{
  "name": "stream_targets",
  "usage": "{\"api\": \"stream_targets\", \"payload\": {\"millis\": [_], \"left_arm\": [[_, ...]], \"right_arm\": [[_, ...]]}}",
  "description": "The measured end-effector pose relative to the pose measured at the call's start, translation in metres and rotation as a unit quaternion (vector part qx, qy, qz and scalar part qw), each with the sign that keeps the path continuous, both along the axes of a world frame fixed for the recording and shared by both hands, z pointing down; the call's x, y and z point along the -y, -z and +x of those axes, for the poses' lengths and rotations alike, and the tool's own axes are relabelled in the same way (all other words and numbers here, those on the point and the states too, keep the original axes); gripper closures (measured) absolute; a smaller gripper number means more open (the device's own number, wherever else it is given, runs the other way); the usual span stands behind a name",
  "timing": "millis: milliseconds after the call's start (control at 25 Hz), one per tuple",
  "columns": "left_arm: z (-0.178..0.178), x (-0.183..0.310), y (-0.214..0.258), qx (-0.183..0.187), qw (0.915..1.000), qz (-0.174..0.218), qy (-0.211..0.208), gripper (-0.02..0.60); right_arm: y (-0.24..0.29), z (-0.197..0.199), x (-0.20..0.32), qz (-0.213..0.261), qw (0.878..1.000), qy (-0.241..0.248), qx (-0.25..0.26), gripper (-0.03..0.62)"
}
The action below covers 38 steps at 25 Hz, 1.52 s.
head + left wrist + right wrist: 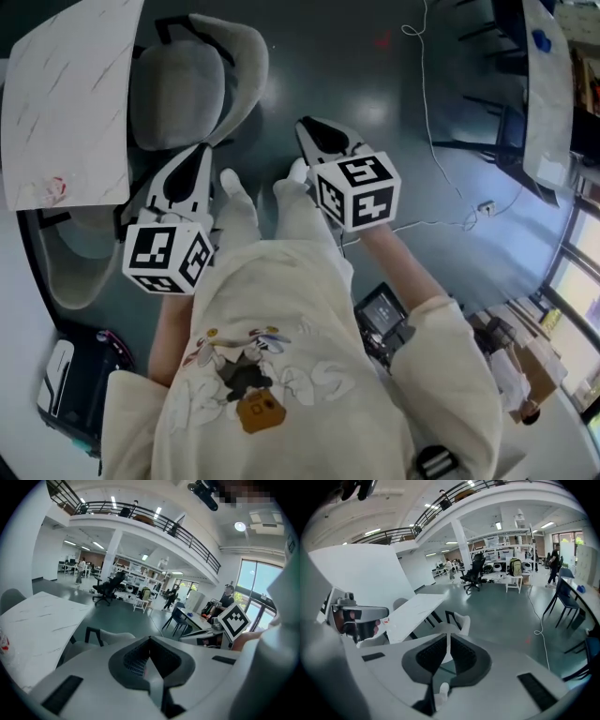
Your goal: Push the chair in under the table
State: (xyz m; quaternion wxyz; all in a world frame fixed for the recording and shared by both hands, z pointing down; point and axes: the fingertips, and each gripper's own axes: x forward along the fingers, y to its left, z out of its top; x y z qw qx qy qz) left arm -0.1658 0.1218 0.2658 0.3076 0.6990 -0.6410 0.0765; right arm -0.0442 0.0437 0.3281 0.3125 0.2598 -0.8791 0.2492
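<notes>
The grey shell chair (187, 89) stands on the dark floor just right of the white table (66, 103), its seat clear of the tabletop's edge. Both grippers are held up above the floor, close to the person's body, and touch nothing. My left gripper (202, 150) points toward the chair's near side; its jaws meet at the tip, shut and empty. My right gripper (307, 124) is to the right of the chair, jaws together with only a thin slit, nothing between them. The left gripper view shows the left gripper (150, 641) over the chair (117, 639) and table (42, 625). The right gripper view shows the right gripper (448, 639), the chair (457, 620) and the table (415, 609).
A second grey chair (80, 253) sits tucked under the table's near side. A white cable (427, 94) runs across the floor to a power strip (485, 207). Another table (544, 94) with dark chairs stands at the right. A black case (75, 375) lies at lower left.
</notes>
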Motion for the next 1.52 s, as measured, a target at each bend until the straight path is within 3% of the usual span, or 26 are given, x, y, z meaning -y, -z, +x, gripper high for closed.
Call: {"api": "stream_targets", "payload": {"millis": [320,600,760,1040,1240,1520], "left_arm": [[0.038,0.018,0.043,0.008,0.9978,0.029,-0.059,0.572],[0.075,0.031,0.078,-0.006,0.9936,0.056,-0.098,0.572],[0.096,0.032,0.096,0.008,0.9883,0.074,-0.133,0.572],[0.122,0.027,0.106,0.017,0.9836,0.082,-0.16,0.572],[0.132,0.032,0.11,0.023,0.9822,0.091,-0.163,0.572],[0.145,0.037,0.113,0.031,0.9785,0.095,-0.18,0.572]], "right_arm": [[0.069,0.014,-0.008,0.015,0.998,-0.005,0.055,0.566],[0.136,0.019,-0.014,0.078,0.993,0.009,0.083,0.566],[0.162,0.018,-0.022,0.102,0.988,-0.006,0.117,0.571],[0.185,0.035,-0.045,0.172,0.975,-0.041,0.136,0.585],[0.189,0.051,-0.045,0.218,0.967,-0.054,0.117,0.586],[0.186,0.06,-0.039,0.209,0.967,-0.073,0.123,0.586]]}}
